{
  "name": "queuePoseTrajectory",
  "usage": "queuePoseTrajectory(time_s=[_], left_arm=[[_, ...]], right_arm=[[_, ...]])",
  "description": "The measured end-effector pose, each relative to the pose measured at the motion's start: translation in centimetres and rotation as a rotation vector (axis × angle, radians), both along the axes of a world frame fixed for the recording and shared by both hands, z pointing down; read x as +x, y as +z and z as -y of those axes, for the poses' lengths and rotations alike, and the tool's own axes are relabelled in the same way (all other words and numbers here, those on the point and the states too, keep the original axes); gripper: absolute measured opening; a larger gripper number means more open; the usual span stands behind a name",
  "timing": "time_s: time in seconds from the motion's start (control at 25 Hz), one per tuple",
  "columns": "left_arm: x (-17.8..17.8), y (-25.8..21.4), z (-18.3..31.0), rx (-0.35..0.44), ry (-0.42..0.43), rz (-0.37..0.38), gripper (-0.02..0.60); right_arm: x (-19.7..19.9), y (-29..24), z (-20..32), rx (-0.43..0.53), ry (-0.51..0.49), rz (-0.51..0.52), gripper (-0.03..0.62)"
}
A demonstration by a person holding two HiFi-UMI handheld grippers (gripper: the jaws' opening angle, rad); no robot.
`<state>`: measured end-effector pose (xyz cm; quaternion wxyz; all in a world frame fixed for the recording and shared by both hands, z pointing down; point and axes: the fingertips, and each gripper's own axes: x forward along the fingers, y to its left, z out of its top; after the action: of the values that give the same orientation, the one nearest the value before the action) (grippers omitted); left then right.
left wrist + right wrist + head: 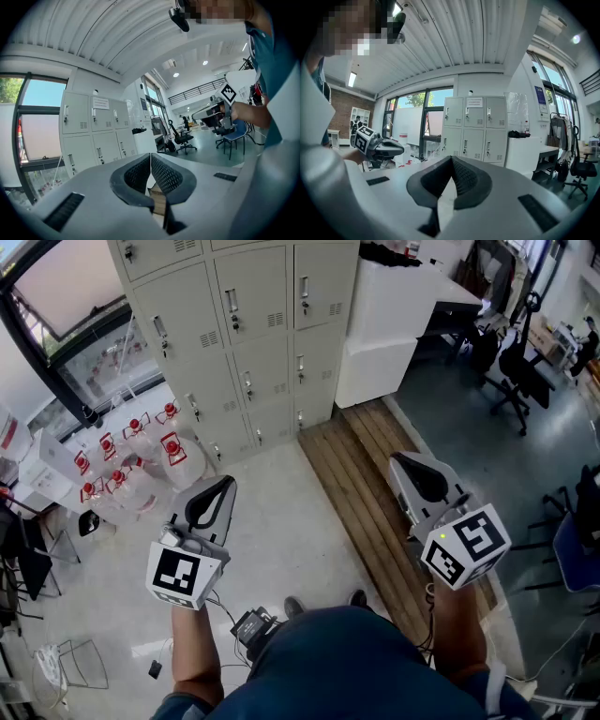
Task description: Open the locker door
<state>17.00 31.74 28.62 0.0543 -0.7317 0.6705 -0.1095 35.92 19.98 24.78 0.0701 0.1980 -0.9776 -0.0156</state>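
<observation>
A bank of grey lockers (234,324) stands against the far wall, every door closed, each with a small handle and vent slots. The same lockers (93,136) show ahead in the left gripper view, and the lockers (474,131) also show in the right gripper view. My left gripper (223,486) is held level well short of them, its jaws shut with nothing between. My right gripper (412,465) hovers over the wooden strip, also shut and empty. In their own views the left gripper (150,157) and the right gripper (451,160) have pads touching at the tips.
Several water jugs with red caps (131,460) sit on the floor left of the lockers. A white cabinet (394,315) stands right of them. A wooden floor strip (375,493) runs toward me. Office chairs (516,371) stand at the right.
</observation>
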Motion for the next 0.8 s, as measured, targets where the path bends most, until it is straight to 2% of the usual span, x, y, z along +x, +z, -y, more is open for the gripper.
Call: queuePoseTrajectory(time_s=[0.48,0.8], left_arm=[[0.7,0.4,-0.5,0.005,0.030,-0.012,0.018],[-0.4,1.1,-1.3,0.006,0.034,-0.006,0.018]], right_arm=[[0.9,0.1,-1.0,-0.004,0.025,0.002,0.035],[0.2,0.4,-1.4,-0.031,0.040,0.025,0.037]])
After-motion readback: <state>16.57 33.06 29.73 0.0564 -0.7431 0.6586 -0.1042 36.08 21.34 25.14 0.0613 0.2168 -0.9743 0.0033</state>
